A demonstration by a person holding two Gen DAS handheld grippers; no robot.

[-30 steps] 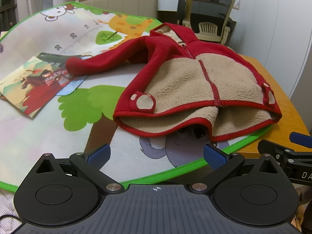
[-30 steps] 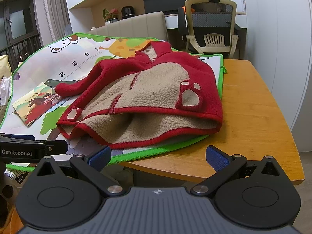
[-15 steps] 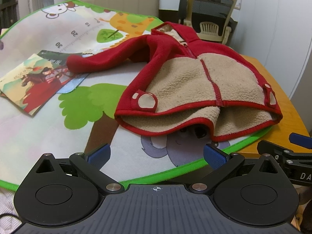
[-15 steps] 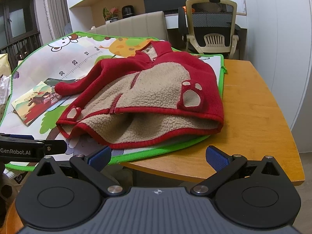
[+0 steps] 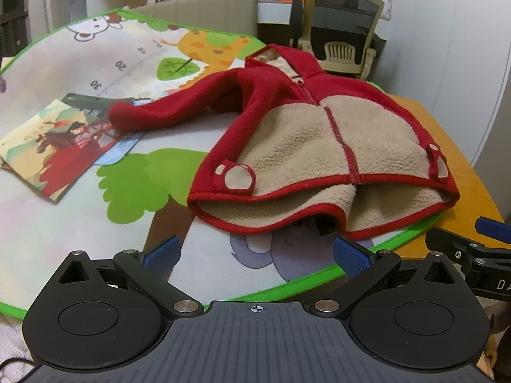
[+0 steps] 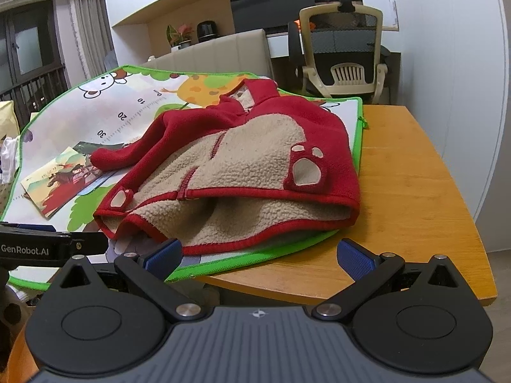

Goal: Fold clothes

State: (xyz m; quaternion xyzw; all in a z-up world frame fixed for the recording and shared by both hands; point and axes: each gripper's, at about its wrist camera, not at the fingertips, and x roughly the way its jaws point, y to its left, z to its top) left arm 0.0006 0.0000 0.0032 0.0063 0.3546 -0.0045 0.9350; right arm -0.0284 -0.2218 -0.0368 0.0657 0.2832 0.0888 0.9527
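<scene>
Left hand-held gripper (image 5: 255,253) hovering spread wide, empty, near mat (image 5: 64,223) edge. Right hand-held gripper (image 6: 260,255) likewise gaping, empty. Jacket (image 5: 319,146) lying at 12 o'clock on mat, hem nearest, sleeve reaching toward 10 o'clock, touching book (image 5: 54,146). Tabletop (image 6: 408,191) showing at 2 o'clock. Chair (image 6: 345,51) standing farthest.

Red-and-beige fleece hooded jacket (image 5: 322,146) lies zipped, unfolded, front up.

Black left gripper (image 5: 255,252), blue-padded jaws (silver pivot screws).
</scene>
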